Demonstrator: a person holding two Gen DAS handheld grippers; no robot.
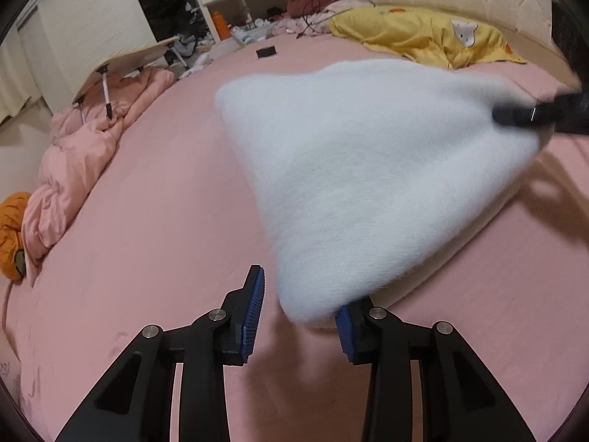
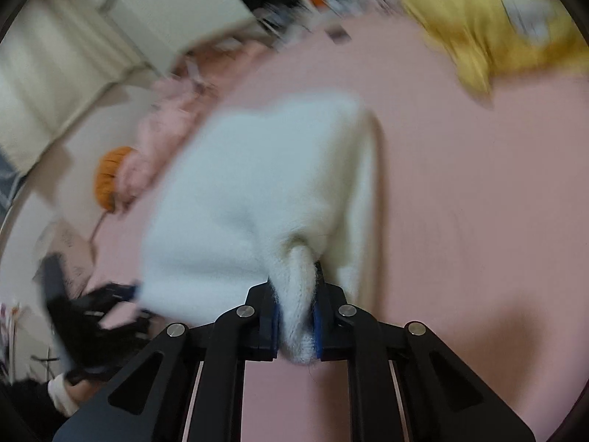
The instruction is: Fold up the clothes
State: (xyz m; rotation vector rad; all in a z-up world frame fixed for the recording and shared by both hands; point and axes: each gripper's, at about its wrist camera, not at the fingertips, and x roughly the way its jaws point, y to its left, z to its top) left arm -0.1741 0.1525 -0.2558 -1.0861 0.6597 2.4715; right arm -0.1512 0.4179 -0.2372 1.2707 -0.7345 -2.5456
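A fluffy white sweater [image 1: 360, 169] hangs blurred above the pink bed sheet [image 1: 147, 221]. My left gripper [image 1: 300, 313] is open, its blue pads apart, with the sweater's lower corner just in front of the right pad. My right gripper [image 2: 296, 316] is shut on a bunched edge of the white sweater [image 2: 250, 199] and lifts it. The right gripper also shows in the left wrist view [image 1: 522, 114] at the sweater's far right corner. The left gripper shows blurred in the right wrist view [image 2: 106, 305] at the sweater's lower left.
A yellow pillow [image 1: 434, 33] lies at the head of the bed. A crumpled pink duvet [image 1: 84, 154] with a small folding table [image 1: 121, 62] sits along the left edge, beside an orange cushion [image 1: 11, 235]. A small black object [image 1: 265, 52] lies on the sheet.
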